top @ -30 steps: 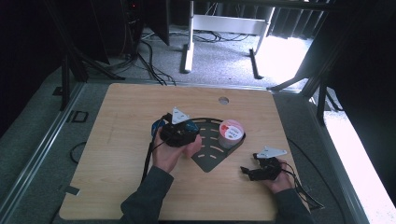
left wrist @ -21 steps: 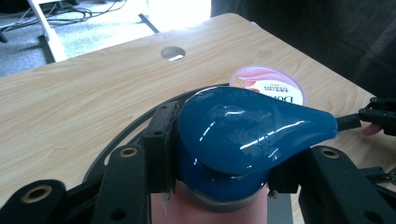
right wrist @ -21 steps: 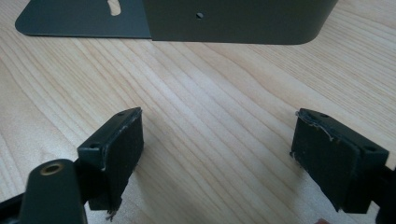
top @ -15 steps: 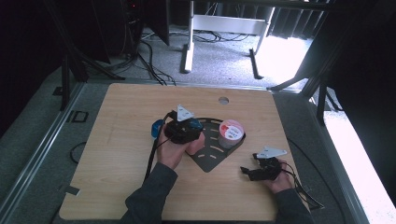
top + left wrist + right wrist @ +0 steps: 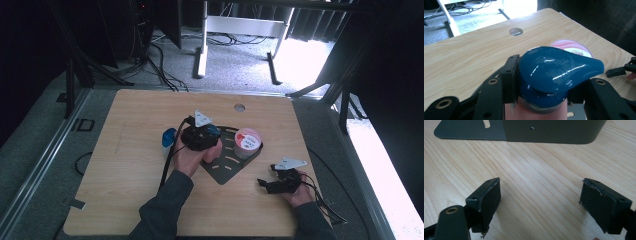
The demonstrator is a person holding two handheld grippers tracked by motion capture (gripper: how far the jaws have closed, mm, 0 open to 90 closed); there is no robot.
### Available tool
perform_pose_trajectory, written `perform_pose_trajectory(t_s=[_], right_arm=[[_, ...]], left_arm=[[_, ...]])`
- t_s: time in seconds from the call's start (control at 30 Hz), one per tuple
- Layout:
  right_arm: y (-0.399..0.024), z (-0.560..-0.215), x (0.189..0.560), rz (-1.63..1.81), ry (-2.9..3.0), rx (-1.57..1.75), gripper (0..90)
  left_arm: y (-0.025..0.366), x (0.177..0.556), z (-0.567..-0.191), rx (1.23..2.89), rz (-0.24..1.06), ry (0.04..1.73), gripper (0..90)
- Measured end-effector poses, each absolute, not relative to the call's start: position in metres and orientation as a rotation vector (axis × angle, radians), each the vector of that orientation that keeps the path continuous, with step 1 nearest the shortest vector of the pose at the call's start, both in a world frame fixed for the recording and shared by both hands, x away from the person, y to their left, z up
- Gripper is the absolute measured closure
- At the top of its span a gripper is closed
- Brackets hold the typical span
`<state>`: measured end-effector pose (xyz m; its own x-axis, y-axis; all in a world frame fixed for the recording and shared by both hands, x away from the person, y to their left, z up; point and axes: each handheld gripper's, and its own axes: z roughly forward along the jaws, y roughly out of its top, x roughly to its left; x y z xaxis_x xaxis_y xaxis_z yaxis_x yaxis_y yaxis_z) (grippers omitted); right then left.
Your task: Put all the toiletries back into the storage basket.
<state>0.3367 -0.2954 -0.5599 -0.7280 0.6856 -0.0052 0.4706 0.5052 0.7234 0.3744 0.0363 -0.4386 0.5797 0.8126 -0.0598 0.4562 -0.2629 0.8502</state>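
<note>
My left gripper [image 5: 204, 131] [image 5: 544, 82] is shut on a pink bottle [image 5: 213, 153] with a glossy blue cap [image 5: 554, 72]; the jaws press on the cap's neck from both sides. It holds the bottle over the left part of a dark grey metal plate [image 5: 227, 169] in the middle of the table. A round pink-lidded tub [image 5: 247, 141] [image 5: 571, 46] stands on that plate just right of the bottle. My right gripper [image 5: 266, 184] [image 5: 540, 202] rests low on the wood at the front right, open, nothing between its pads, facing the plate's upright wall [image 5: 549, 130].
A small blue and white object [image 5: 169, 138] lies on the wooden table [image 5: 125, 165] just left of my left hand. A round hole [image 5: 239, 107] [image 5: 515, 31] is near the table's far edge. Cables trail from both grippers toward the front edge.
My left hand has carried the bottle a little to the right and farther over the dark plate, closer to the pink tub. The right gripper has stayed put.
</note>
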Motion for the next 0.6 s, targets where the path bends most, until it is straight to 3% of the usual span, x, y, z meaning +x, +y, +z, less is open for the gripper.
perform_pose_trajectory(t_s=[0.6], right_arm=[[-0.295, -0.56, 0.337, 1.051, 2.465, 0.966, 16.6]], left_arm=[[0.022, 0.396, -0.446, 1.908, 0.505, 1.05, 52.7]])
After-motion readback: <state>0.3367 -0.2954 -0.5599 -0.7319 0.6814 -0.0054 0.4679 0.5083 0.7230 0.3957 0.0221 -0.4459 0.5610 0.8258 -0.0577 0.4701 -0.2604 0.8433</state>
